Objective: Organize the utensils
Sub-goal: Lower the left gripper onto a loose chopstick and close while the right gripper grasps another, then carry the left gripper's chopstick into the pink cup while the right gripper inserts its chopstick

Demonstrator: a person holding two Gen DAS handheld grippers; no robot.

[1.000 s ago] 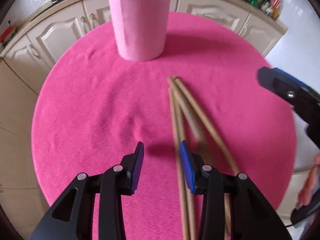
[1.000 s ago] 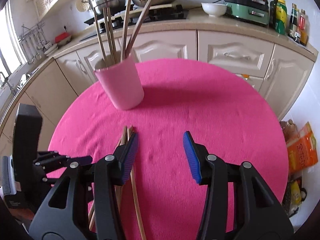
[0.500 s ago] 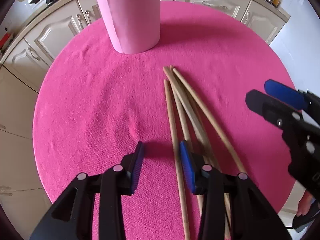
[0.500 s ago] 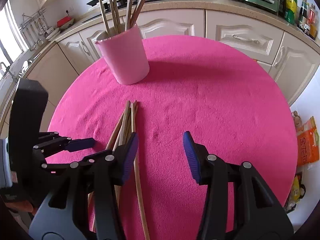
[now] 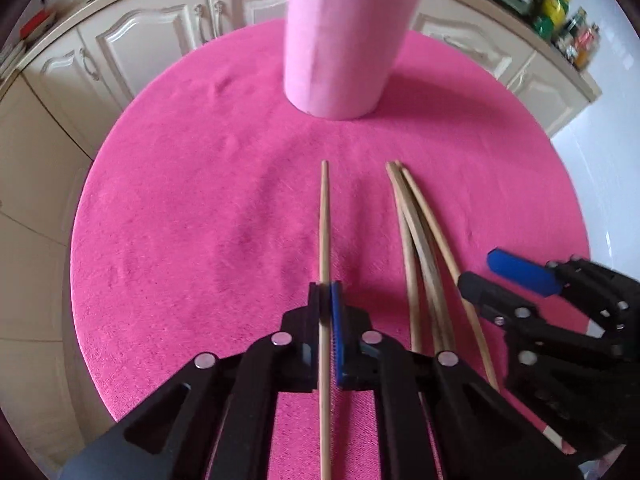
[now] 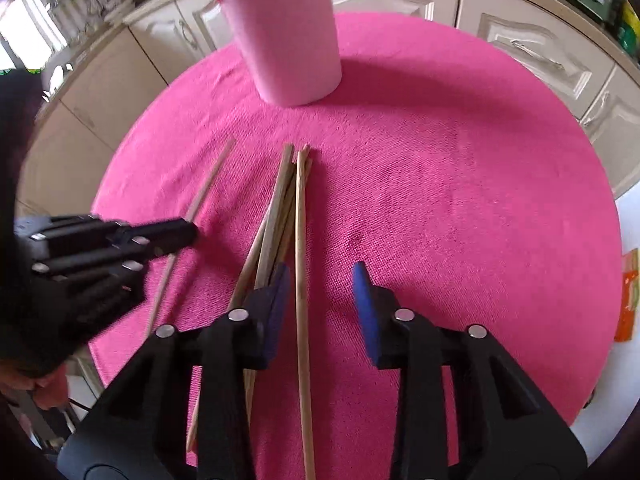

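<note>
In the left wrist view my left gripper (image 5: pixel 326 292) is shut on a single wooden chopstick (image 5: pixel 325 216) that points toward the pink cup (image 5: pixel 340 40). Three more chopsticks (image 5: pixel 424 248) lie in a bundle to its right on the pink round table (image 5: pixel 180 220). My right gripper (image 5: pixel 488 276) reaches in at their near ends. In the right wrist view the right gripper (image 6: pixel 320 284) straddles one chopstick (image 6: pixel 300 240); its jaws are closing and the pads do not press the stick. The other sticks (image 6: pixel 276 208) pass under its left finger. The left gripper (image 6: pixel 176 236) sits at left.
The cup (image 6: pixel 288 40) holds several long sticks and stands at the table's far side. Cream cabinets (image 5: pixel 132 52) curve behind the table, with bottles (image 5: pixel 576 28) on the counter. An orange packet (image 6: pixel 630 296) lies on the floor to the right.
The left gripper shut on one chopstick and drew it left, apart from the bundle. The right gripper came down over the bundle, and its jaws narrowed around one stick.
</note>
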